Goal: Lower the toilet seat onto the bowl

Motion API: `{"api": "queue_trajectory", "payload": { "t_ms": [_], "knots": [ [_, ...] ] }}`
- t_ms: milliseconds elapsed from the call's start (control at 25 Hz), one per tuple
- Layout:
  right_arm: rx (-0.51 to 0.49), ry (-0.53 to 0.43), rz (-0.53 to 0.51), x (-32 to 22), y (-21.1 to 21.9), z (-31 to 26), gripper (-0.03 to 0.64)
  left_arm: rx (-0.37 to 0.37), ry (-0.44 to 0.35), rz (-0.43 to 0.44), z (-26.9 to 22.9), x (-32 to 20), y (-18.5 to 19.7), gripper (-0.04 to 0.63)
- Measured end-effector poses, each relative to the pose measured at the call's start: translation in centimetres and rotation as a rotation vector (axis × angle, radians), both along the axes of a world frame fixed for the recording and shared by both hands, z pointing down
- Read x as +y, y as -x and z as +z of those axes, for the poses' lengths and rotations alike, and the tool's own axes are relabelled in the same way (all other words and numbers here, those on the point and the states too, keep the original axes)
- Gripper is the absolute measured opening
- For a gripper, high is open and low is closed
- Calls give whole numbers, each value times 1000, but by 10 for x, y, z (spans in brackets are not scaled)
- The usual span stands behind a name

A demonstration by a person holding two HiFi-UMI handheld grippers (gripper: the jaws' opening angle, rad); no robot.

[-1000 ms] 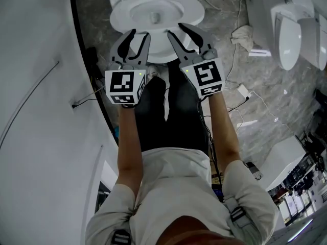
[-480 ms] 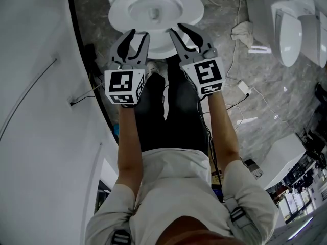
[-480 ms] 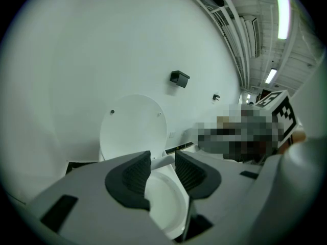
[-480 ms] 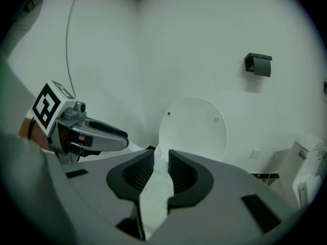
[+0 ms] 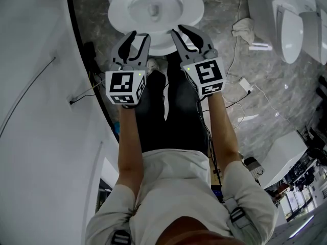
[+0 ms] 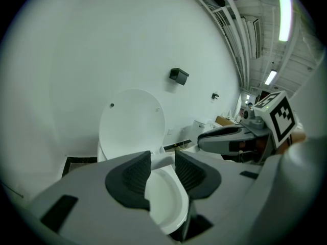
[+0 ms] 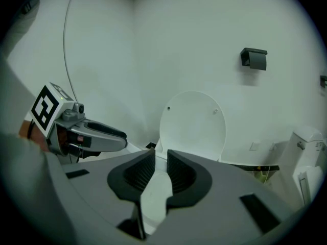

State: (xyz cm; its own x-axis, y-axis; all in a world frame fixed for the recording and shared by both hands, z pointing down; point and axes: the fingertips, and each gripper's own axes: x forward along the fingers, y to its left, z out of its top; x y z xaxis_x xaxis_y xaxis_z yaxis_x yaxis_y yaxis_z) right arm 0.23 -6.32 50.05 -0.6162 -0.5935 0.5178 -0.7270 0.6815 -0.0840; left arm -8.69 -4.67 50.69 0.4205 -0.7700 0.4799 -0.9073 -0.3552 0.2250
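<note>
Right now the white ceramic toilet bowl [image 5: 120,15] sits at the top of the head view on the grey marbled floor [image 5: 271,101]. Its white oval lid [image 6: 132,121] stands upright against the white wall. A broad white seat ring [image 5: 191,6] looks to lie flat on the bowl, though I cannot tell seat from rim for certain.

Both tools hover side by side over the bowl's front edge. The left tool [image 5: 139,36] has its jaws moderately apart, gripping nothing; only the bowl shows through the gap. The right tool [image 5: 179,30] has its jaws closing to a narrow slot with nothing pressed between the pads, and the white ring is visible beyond them.

A small black box [image 7: 254,58] is fixed on the wall above the lid. A second white toilet [image 5: 290,27] and a crumpled white cloth [image 5: 244,27] lie well apart to the right.
</note>
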Motion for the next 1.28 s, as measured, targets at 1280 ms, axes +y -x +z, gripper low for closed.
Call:
{"api": "queue_trajectory", "payload": {
  "t_ms": [1280],
  "knots": [
    [21,125,17,60,-13,67,80,40,116,-12,66,44,-5,158]
  ]
}}
